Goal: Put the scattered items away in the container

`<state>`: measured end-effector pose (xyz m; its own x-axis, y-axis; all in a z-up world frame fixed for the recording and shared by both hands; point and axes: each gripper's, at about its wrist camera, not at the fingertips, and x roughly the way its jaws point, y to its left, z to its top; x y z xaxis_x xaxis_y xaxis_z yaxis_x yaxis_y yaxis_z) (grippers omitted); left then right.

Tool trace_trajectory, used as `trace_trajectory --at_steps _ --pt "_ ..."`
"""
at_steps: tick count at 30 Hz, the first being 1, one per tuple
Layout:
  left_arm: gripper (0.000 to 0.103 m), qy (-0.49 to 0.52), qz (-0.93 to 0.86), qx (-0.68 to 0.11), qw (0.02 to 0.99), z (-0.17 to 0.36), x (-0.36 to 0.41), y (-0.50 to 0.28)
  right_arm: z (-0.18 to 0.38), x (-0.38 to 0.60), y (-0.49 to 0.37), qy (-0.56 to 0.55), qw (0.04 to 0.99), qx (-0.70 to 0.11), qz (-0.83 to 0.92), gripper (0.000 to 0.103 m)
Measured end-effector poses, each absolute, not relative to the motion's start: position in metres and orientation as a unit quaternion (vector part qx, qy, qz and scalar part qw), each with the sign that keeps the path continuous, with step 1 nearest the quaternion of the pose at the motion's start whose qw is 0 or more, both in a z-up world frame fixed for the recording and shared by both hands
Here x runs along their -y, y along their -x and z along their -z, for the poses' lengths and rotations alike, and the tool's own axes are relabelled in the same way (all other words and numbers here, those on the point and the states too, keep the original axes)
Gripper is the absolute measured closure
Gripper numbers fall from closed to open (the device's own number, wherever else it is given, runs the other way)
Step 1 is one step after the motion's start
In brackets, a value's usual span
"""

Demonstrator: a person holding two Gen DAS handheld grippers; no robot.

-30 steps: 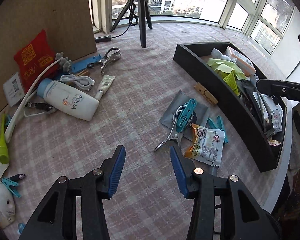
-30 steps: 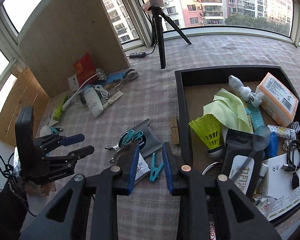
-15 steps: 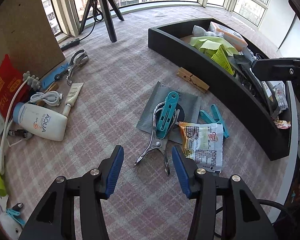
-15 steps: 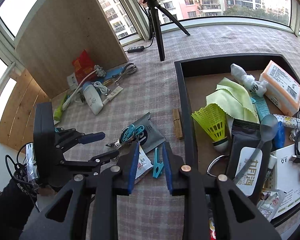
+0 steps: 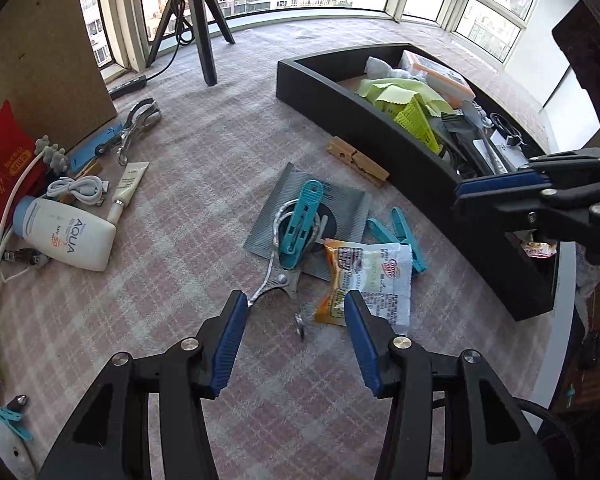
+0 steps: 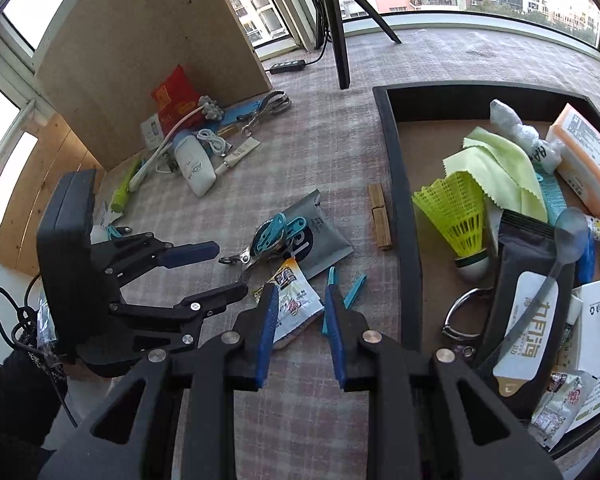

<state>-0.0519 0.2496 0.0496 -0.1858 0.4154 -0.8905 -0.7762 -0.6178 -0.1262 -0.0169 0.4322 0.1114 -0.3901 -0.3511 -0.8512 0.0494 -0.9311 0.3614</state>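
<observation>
My left gripper (image 5: 294,312) is open and empty, its fingers straddling the handles of steel tongs (image 5: 278,280) that lie on the checked cloth with a teal clip (image 5: 300,220) on a grey pouch (image 5: 332,204). A snack packet (image 5: 366,280) lies just right of the tongs. My right gripper (image 6: 298,300) is open and empty, hovering above the snack packet (image 6: 296,300) and a teal clothespin (image 6: 350,290). The black container (image 6: 398,200) on the right holds a shuttlecock, cloths, pouches and more. The left gripper shows in the right wrist view (image 6: 220,268).
A wooden clothespin (image 5: 358,162) lies by the container wall (image 5: 380,128). At far left lie a sunscreen bottle (image 5: 66,236), a white cable (image 5: 78,188), a small tube (image 5: 128,188), metal tongs (image 5: 134,128) and a red packet (image 5: 0,168) against a board. A tripod (image 5: 202,20) stands behind.
My left gripper has moved forward and down until its fingers flank the tongs' handles. My right gripper has opened wider and drifted slightly towards the snack packet.
</observation>
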Motion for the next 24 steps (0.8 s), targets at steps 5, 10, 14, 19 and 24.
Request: trace_trajectory --at_steps 5,10,14,19,24 --pt "0.055 0.508 -0.733 -0.177 0.416 -0.041 -0.263 0.042 -0.091 -0.430 0.012 -0.556 0.103 0.171 0.807 0.079" --pt "0.052 0.518 -0.725 -0.162 0.424 -0.040 -0.275 0.047 -0.080 -0.429 0.012 -0.563 0.070 0.191 0.801 0.079" --pt "0.052 0.504 -0.724 -0.169 0.440 -0.048 -0.277 0.038 -0.078 -0.431 0.010 -0.562 0.058 0.204 0.799 0.079" --pt "0.052 0.503 -0.730 -0.164 0.433 -0.045 -0.281 0.039 -0.072 -0.434 0.011 -0.571 0.043 0.202 0.795 0.079" --pt "0.052 0.497 -0.733 -0.156 0.438 -0.055 -0.280 0.030 -0.071 -0.440 0.009 -0.573 0.030 0.208 0.792 0.079"
